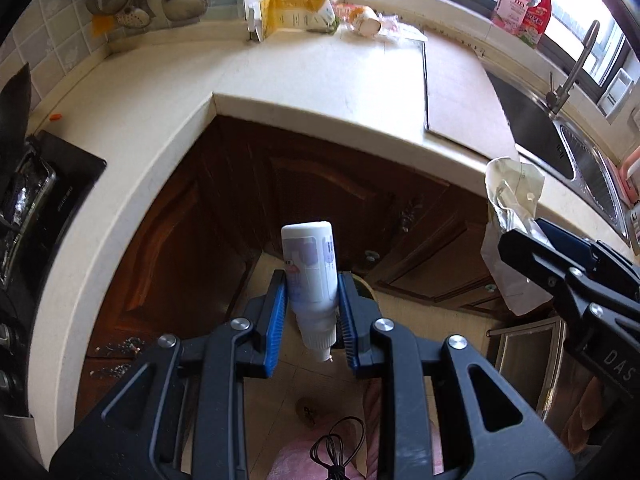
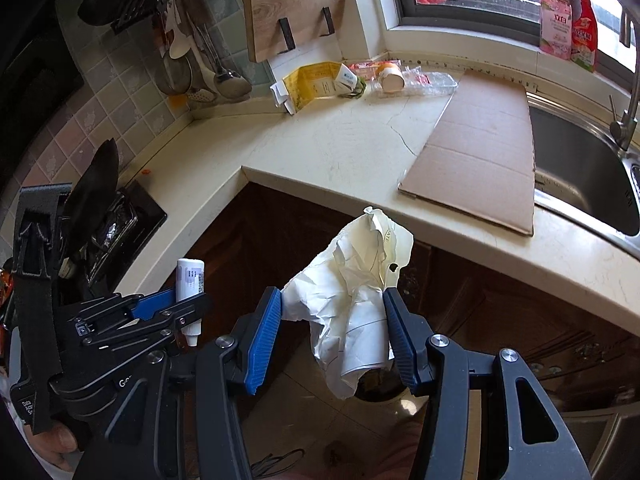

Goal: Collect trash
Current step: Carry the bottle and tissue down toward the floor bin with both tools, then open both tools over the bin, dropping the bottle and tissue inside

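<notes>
The left gripper [image 1: 312,312] has its two blue pads [image 1: 275,320] squeezed onto a small white bottle [image 1: 310,276]. The bottle sits upside down between them, with its cap pointing at the floor and its flat bottom sticking out past the tips.

The right gripper [image 2: 332,328] is clamped on a crumpled white paper [image 2: 356,284]. The paper fills the gap between the pads [image 2: 264,336] and puffs out above them. A loose end hangs below.

Both tongs hang in the open air over the pale floor [image 2: 296,408], in front of the dark wood cabinet doors [image 1: 224,208]. Neither one touches the doors. The two tongs are side by side, near each other but not touching.

Ahead of the tongs and higher up runs the cream edge of the counter [image 2: 320,140], which bends at a corner. A flat cardboard sheet [image 2: 480,148] lies on it and pokes a little over the edge. A steel sink [image 2: 580,168] is to the right of that sheet, and a black stove [image 1: 36,208] is off to the left.

More trash [image 2: 344,80] lies far back on the counter, by the wall.
</notes>
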`<move>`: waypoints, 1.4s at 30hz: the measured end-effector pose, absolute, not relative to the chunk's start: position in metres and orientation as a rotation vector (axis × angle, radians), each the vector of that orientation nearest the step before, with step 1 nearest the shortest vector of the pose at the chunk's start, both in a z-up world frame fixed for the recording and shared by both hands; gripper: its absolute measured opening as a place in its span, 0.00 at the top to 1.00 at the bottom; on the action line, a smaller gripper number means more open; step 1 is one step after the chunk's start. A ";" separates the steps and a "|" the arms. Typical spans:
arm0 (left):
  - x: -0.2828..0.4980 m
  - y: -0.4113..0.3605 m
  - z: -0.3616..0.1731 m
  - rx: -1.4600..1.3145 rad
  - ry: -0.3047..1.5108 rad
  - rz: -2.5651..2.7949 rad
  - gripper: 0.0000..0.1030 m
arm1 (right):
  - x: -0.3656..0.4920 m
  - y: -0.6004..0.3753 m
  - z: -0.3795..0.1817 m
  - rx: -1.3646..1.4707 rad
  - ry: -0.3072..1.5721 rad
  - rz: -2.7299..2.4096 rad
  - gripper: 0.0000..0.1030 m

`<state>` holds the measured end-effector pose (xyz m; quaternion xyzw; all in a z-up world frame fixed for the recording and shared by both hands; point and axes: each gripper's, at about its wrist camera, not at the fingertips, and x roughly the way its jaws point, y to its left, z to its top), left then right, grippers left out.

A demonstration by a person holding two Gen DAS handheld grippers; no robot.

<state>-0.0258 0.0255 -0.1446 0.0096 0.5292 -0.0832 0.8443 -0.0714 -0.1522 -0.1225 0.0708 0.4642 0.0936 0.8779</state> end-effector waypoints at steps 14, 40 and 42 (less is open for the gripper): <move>-0.015 0.004 -0.275 0.023 1.258 -0.169 0.79 | -0.061 -0.172 -0.257 0.197 1.119 0.160 0.50; 0.031 -0.021 -0.559 -0.006 1.397 -0.129 0.79 | 0.015 -0.190 -0.586 0.214 1.359 0.227 0.46; 0.033 -0.023 -0.583 0.003 1.411 -0.133 0.79 | 0.017 -0.195 -0.611 0.196 1.375 0.233 0.45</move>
